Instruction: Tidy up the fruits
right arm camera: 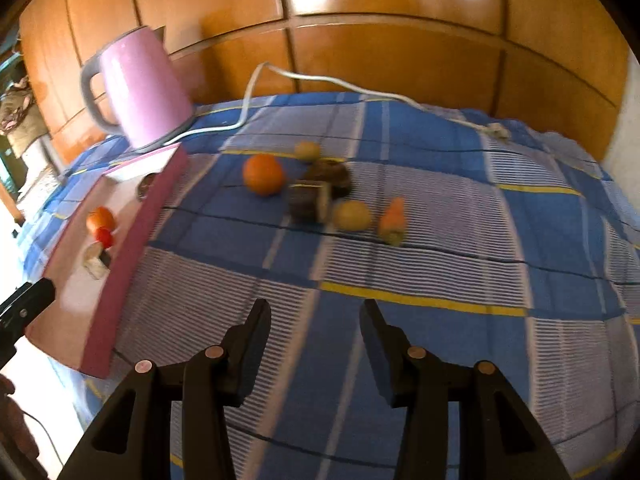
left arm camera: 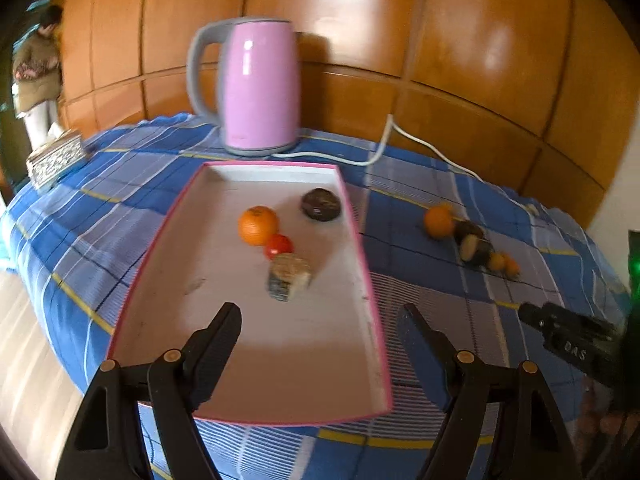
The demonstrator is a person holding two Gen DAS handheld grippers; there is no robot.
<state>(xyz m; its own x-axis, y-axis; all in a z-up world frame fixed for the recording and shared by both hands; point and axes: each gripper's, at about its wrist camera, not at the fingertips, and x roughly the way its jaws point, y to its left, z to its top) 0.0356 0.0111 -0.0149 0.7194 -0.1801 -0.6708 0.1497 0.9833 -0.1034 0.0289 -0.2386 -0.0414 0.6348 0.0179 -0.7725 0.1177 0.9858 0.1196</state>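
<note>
A white tray with a pink rim [left arm camera: 362, 248] lies on the blue checked cloth. In it are an orange [left arm camera: 258, 225], a small red fruit [left arm camera: 279, 246], a cut wedge [left arm camera: 289, 276] and a dark round fruit [left arm camera: 321, 204]. My left gripper [left arm camera: 319, 310] hovers open and empty over the tray's near end. Right of the tray, loose on the cloth, lie an orange [right arm camera: 263, 174], a dark round fruit [right arm camera: 330, 174], a dark cut block [right arm camera: 310, 200], two yellowish fruits [right arm camera: 352, 215] and a carrot-shaped piece [right arm camera: 394, 216]. My right gripper [right arm camera: 316, 305] is open and empty, short of that cluster.
A pink kettle [left arm camera: 260, 88] stands behind the tray, its white cord [right arm camera: 320, 80] trailing across the back of the cloth. A silver patterned box [left arm camera: 56, 158] sits at the far left corner. Wooden panels close the back. A person [left arm camera: 38, 68] stands far off on the left.
</note>
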